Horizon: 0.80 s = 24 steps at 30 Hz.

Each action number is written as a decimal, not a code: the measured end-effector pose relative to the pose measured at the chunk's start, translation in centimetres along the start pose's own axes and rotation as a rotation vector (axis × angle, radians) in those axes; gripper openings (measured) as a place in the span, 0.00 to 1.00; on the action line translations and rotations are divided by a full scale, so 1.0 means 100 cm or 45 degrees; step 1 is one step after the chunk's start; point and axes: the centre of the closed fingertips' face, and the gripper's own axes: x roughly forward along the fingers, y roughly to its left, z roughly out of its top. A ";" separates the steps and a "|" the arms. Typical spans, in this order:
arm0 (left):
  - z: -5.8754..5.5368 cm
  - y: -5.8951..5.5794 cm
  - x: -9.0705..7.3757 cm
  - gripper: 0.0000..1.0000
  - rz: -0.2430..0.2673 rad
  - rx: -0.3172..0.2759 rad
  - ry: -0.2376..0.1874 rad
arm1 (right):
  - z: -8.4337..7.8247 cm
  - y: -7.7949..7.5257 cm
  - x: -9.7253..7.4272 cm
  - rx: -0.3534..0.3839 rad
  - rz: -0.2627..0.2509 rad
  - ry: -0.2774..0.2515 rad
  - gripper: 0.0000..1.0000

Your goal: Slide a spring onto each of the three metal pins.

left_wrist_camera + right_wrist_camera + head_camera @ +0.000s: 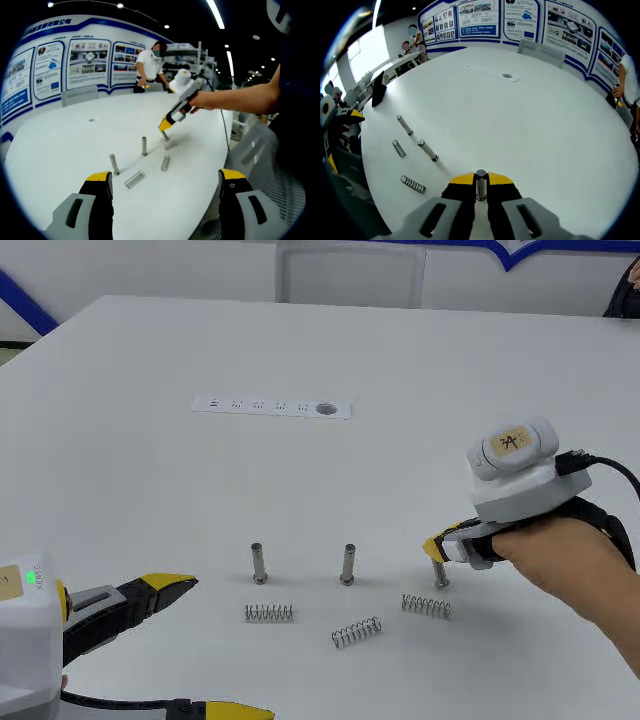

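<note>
White tabletop (300,350), lots of bare room: nothing btwn the pin row and the socket strip (272,406) set flat in the top further back. Far edge and the far-left corner are in head view; the near edge is cut off by the frame bottom. In left gripper view the table edge curves past close to the springs, w/ a mesh chair (260,165) just off it.

3 pins stand in a row across the person's view: left pin (258,563), mid pin (348,564), right pin (440,576). All upright, long axis vertical. 3 springs lie flat on the near side, one by each pin, none on a pin yet. Left spring (269,613) runs parallel to the row. Mid spring (357,632) is skewed, its right end further from the person. Right spring (426,607) is just beside the right pin's foot, roughly along the row.

Right gripper (436,550), held in a hand (565,550), is clamped on the right pin. In right gripper view the pin top pokes up btwn the closed yellow tips. From the head view only the pin's lower part shows, the rest is behind the jaws. Can't tell if its foot is fully down on the table.

Left gripper (230,647) hangs low at near-left, well apart from the pins, jaws wide apart. Its lower jaw is partly cut off by the frame.
</note>
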 end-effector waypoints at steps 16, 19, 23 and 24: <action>0.000 -0.002 0.000 0.89 -0.004 0.006 0.001 | -0.005 0.002 -0.009 0.028 -0.005 -0.096 0.09; 0.000 -0.001 -0.001 0.89 -0.001 0.005 -0.003 | -0.006 0.002 -0.010 0.024 -0.008 -0.104 0.09; 0.000 -0.001 -0.001 0.89 -0.002 0.004 -0.002 | -0.008 0.005 -0.010 0.025 0.000 -0.109 0.09; 0.000 -0.001 -0.001 0.89 -0.003 0.005 0.000 | -0.008 0.005 -0.010 0.021 0.000 -0.105 0.09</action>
